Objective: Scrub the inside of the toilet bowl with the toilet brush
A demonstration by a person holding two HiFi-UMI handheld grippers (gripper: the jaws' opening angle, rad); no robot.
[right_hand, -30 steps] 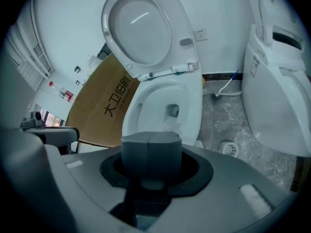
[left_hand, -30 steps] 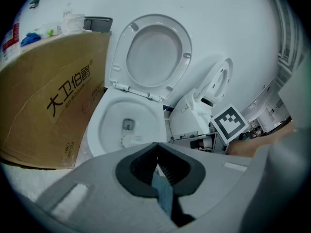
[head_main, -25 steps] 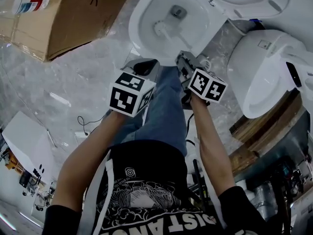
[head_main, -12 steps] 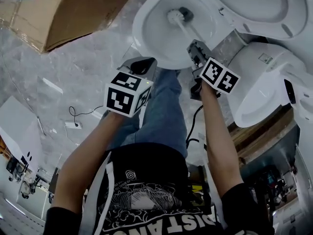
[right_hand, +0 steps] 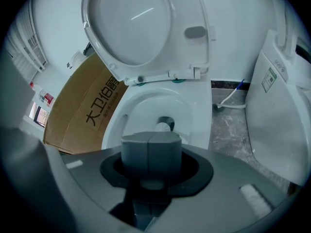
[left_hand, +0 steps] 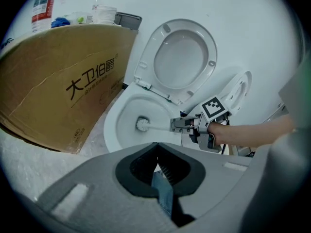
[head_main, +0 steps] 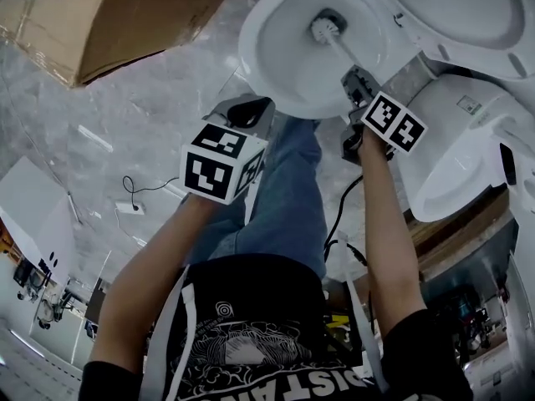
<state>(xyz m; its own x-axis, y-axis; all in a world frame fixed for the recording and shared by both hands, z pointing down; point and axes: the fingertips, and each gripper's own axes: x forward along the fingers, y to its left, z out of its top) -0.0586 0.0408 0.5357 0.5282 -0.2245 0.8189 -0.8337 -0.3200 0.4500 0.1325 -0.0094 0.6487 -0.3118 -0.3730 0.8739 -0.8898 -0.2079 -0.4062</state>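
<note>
A white toilet bowl (head_main: 280, 57) stands open with its seat and lid (left_hand: 183, 57) raised. Down by the drain hole sits the white head of the toilet brush (head_main: 324, 28), also seen in the bowl from the left gripper view (left_hand: 142, 124) and just past my jaws in the right gripper view (right_hand: 163, 126). My right gripper (head_main: 355, 80) is shut on the brush handle over the bowl's near right rim (left_hand: 182, 125). My left gripper (head_main: 247, 111) hangs shut and holding nothing above the person's jeans, short of the bowl (left_hand: 156, 152).
A large cardboard box (head_main: 109, 23) lies left of the toilet, with bottles (left_hand: 44, 6) on top. A second white toilet (head_main: 456, 149) stands close on the right, on wooden boards (head_main: 451, 232). A cable (head_main: 338, 215) trails on the marble floor.
The right gripper has carried the brush head from the bowl's left side across to the drain hole. The left gripper has hardly moved.
</note>
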